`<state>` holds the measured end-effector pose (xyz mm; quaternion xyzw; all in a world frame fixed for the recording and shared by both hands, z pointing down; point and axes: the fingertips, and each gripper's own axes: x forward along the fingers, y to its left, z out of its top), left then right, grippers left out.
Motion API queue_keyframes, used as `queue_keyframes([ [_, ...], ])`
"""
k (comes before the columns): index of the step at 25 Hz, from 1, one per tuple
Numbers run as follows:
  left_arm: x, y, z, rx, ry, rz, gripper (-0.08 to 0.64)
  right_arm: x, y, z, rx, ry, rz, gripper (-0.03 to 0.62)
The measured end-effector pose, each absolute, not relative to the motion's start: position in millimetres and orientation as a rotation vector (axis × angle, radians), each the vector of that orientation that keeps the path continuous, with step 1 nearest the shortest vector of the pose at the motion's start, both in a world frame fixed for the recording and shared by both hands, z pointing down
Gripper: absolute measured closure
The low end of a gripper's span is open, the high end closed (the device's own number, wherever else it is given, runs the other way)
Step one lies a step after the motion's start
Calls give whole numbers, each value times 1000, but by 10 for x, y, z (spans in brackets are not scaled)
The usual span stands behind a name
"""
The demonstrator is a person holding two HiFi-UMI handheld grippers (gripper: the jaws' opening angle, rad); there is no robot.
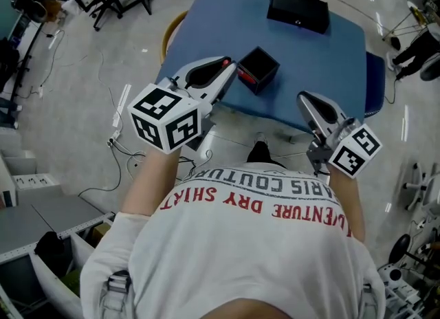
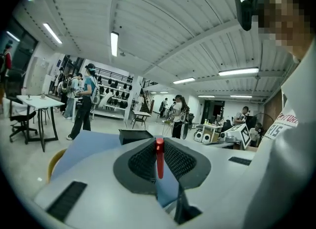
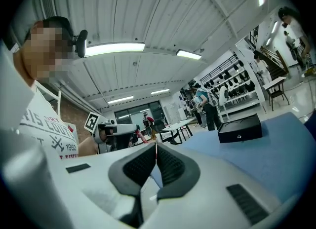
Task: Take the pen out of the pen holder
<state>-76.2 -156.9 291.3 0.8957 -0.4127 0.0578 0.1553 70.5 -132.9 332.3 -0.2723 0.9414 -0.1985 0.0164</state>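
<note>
The left hand-held gripper [image 2: 159, 144] is clamped on the red pen [image 2: 159, 161], which stands upright between its pads, near the black pen holder [image 1: 258, 69] on the blue tabletop [image 1: 330, 63]; the right hand-held gripper [image 3: 155, 150] has its jaws together, empty

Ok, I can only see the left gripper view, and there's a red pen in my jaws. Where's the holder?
Observer: The holder stands on the blue table near its front edge, just past the left gripper.
Operator: Is my other gripper holding something too?
Observer: No. The right gripper is shut, with nothing between its jaws.
</note>
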Motion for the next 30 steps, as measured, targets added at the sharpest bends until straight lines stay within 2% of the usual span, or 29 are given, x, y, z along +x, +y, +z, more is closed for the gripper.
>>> queue_keyframes([
  [30, -702, -1182, 3636, 2462, -1062, 193, 494, 755, -994, 3634, -895, 2926, -641, 569],
])
